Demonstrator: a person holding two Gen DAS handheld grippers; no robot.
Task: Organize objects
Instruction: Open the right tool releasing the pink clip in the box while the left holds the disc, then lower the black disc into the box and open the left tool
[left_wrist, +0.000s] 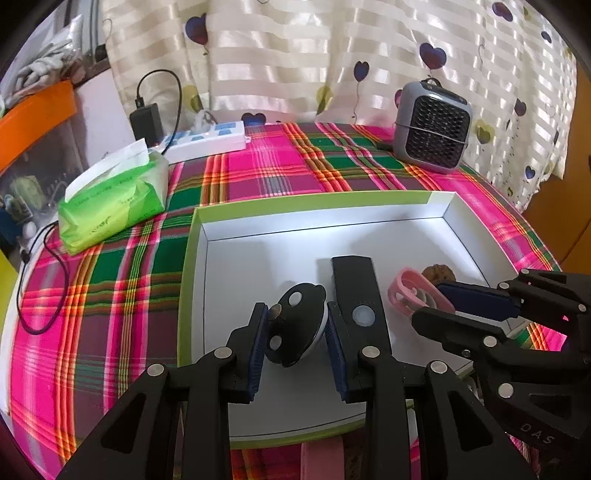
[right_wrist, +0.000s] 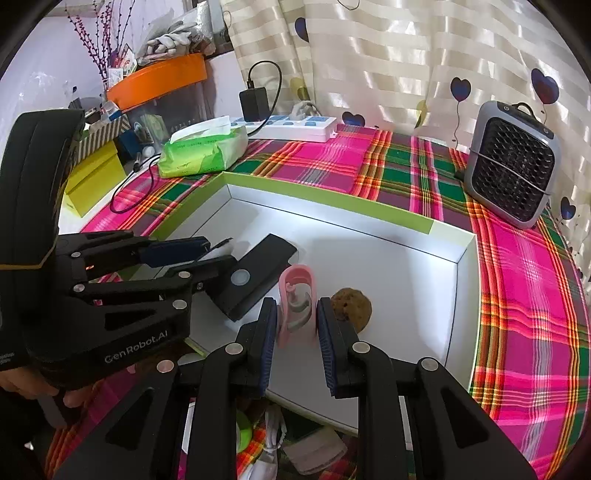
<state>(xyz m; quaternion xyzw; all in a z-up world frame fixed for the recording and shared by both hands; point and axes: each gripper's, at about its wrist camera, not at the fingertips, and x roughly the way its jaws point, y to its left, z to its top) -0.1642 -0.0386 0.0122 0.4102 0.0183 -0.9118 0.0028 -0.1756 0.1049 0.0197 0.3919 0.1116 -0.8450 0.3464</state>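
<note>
Grippers work side by side over a shallow white box (left_wrist: 369, 206) with a lime-green rim, set on a plaid cloth (left_wrist: 258, 162); the left gripper (left_wrist: 297, 336) clamps a round black disc (left_wrist: 295, 325) with pale dots, tilted between its blue pads just above the box floor; the right gripper (right_wrist: 297, 332) pinches a pink clip (right_wrist: 297, 302) standing upright; a flat black remote (right_wrist: 255, 280) lies in the box between them, and a brown walnut (right_wrist: 352, 304) sits just beside the clip; a green tissue pack (left_wrist: 114, 199), a white power strip (left_wrist: 207, 140) and a small grey fan (left_wrist: 432, 129) rest on the cloth beyond the box.
</note>
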